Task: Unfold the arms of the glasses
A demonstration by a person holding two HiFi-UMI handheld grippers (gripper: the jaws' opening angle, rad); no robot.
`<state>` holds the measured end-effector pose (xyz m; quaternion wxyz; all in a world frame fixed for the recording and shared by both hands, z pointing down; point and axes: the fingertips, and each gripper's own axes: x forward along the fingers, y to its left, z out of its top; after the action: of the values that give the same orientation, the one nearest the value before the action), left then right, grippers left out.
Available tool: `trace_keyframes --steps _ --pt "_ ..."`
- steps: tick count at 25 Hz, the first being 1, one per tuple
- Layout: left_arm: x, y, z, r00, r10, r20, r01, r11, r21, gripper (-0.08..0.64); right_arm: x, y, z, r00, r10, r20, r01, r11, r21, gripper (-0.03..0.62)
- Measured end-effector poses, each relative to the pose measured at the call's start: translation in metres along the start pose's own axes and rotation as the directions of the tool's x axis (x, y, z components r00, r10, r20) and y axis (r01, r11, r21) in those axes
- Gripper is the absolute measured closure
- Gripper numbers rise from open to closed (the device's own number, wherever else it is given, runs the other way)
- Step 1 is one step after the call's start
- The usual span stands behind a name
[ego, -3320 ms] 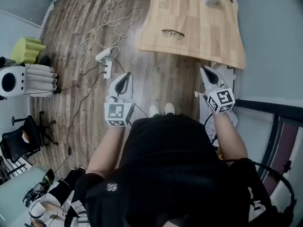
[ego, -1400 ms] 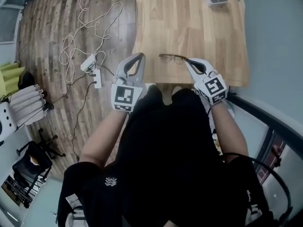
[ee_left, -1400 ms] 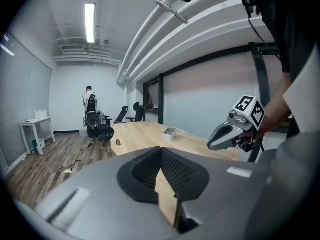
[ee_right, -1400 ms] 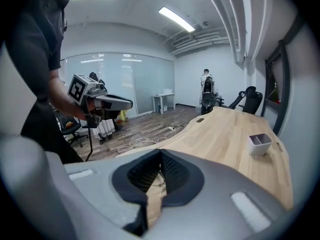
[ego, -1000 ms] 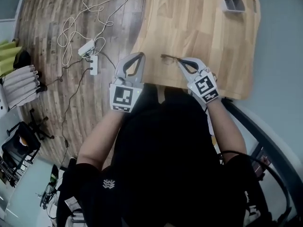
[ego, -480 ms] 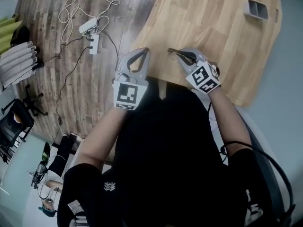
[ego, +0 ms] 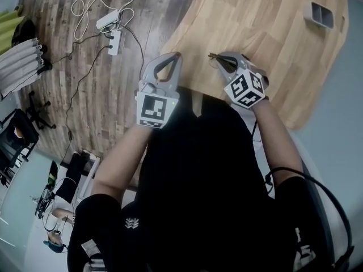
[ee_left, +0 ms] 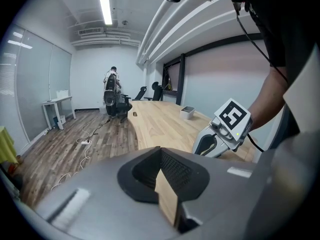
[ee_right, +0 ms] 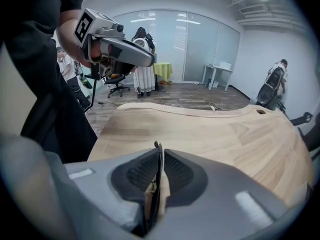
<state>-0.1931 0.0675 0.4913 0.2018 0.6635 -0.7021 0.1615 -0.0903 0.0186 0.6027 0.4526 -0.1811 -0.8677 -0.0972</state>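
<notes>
No legible text or labels

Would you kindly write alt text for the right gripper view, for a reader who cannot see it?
The right gripper, its jaws just opened slightly, pinches a thin dark part of the glasses, seen edge-on, over a light wooden table. The left gripper hangs at upper left, before a glass-walled office.

Plank floor [ego: 102, 95], long wooden table [ego: 272, 33]

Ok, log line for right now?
right gripper: shut on glasses | left gripper: shut, empty | table: glasses near its edge | arms: state unclear
</notes>
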Motion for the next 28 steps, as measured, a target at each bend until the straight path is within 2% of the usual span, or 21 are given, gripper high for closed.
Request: trace_keyframes --steps 10,13,16,18,22,25,28 --pt "0.007 -0.002 0.001 0.999 -0.027 -0.020 0.027 1.000 0.001 0.555 -0.010 0.001 0.009 0.999 0.009 0.039 -0.009 1.000 0.002 0.577" --pt "0.015 -0.008 -0.007 0.997 -0.060 -0.054 0.059 0.998 -0.015 0.555 -0.022 0.002 0.013 0.998 -0.013 0.061 0.013 1.000 -0.010 0.578" --pt "0.026 -0.023 -0.009 0.988 -0.137 -0.068 0.135 0.990 -0.032 0.555 -0.035 0.004 0.017 0.994 -0.028 0.106 0.030 0.999 -0.017 0.578" --pt "0.034 -0.041 -0.010 0.975 -0.208 -0.084 0.207 0.978 -0.017 0.538 -0.043 0.004 0.016 0.990 -0.039 0.137 0.041 0.999 -0.010 0.578" --pt "0.046 -0.076 -0.015 0.933 -0.340 -0.118 0.341 0.940 -0.011 0.440 -0.059 0.003 0.013 0.982 -0.065 0.178 0.064 0.998 0.015 0.578" --pt "0.050 -0.100 -0.017 0.891 -0.436 -0.124 0.435 0.900 -0.034 0.364 -0.070 0.006 0.012 0.972 -0.081 0.220 0.080 0.997 0.015 0.578" --pt "0.059 -0.119 -0.024 0.848 -0.506 -0.161 0.504 0.862 -0.054 0.344 -0.077 0.008 0.009 0.961 -0.103 0.256 0.098 0.995 0.031 0.578"
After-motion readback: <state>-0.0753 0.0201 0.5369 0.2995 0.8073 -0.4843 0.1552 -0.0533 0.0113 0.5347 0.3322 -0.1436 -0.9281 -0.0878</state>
